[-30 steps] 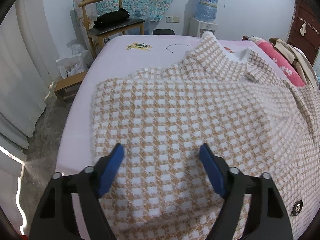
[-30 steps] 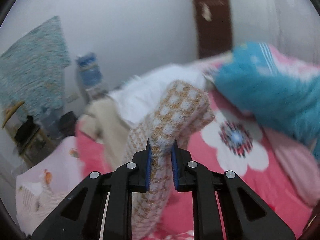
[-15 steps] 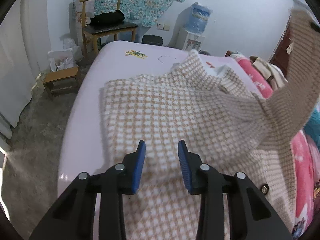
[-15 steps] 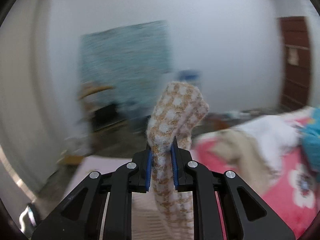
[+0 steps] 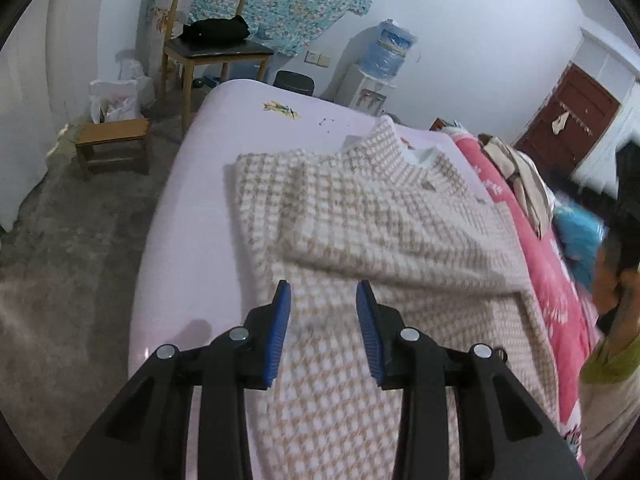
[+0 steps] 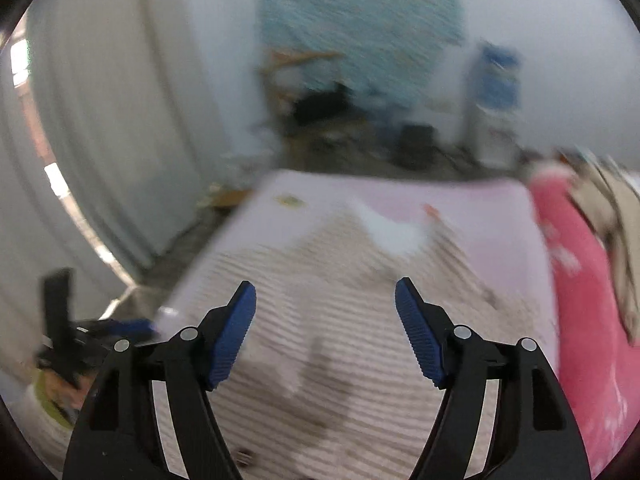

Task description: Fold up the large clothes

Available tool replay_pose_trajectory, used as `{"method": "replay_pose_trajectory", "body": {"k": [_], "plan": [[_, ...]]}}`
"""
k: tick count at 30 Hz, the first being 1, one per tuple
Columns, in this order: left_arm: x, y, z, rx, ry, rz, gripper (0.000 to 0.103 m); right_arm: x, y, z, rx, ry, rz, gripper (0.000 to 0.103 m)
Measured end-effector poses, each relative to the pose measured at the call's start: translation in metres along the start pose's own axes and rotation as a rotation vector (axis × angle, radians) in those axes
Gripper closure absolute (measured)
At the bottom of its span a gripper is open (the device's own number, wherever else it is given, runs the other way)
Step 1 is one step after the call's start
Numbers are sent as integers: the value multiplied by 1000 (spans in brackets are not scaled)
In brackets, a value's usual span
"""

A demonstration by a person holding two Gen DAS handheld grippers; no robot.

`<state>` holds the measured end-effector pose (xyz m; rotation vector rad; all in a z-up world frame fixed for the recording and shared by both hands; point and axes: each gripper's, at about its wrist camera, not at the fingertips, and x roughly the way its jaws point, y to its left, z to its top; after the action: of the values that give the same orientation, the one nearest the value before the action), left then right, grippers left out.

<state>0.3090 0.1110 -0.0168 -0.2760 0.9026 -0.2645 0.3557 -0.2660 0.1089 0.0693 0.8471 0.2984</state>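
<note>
Opening, the right hand-held gripper (image 6: pixel 325 304) has dropped the checked garment (image 6: pixel 320 300).

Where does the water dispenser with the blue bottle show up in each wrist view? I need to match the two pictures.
Left wrist view: water dispenser stands upper centre-right, against the far wall beyond the bed.
Right wrist view: water dispenser, blurred, stands upper right, against the same wall.
Shared landmark: the checked garment spread on the bed, below the dispenser in both views.

Checked beige-white garment (image 5: pixel 360 220) on bed (image 5: pixel 192 208)
</note>
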Motion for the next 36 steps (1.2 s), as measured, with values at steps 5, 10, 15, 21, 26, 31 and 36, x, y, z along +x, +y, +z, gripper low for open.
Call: {"method": "replay_pose_trajectory", "body": {"k": [5, 10, 15, 21, 26, 31, 36], "plan": [[46, 9, 37, -73, 24, -2, 66, 6, -69, -23, 179, 50, -91, 34], [95, 9, 62, -62, 100, 52, 65, 9, -121, -55, 331, 61, -81, 34], [91, -7, 61, 18, 49, 116, 96, 12, -135, -67, 351, 77, -90, 34], [71, -5, 33, 38, 1, 214, 96, 27, -142, -76, 345, 112, -89, 40], [75, 3, 27, 9, -11, 203, 95, 60, -133, -75, 296, 168, -80, 57], [66, -9, 38, 48, -75, 237, 95, 74, -130, -66, 276, 176, -83, 83], [68, -13, 38, 72, -96, 269, 96, 64, -124, -64, 277, 107, -108, 90]]}}
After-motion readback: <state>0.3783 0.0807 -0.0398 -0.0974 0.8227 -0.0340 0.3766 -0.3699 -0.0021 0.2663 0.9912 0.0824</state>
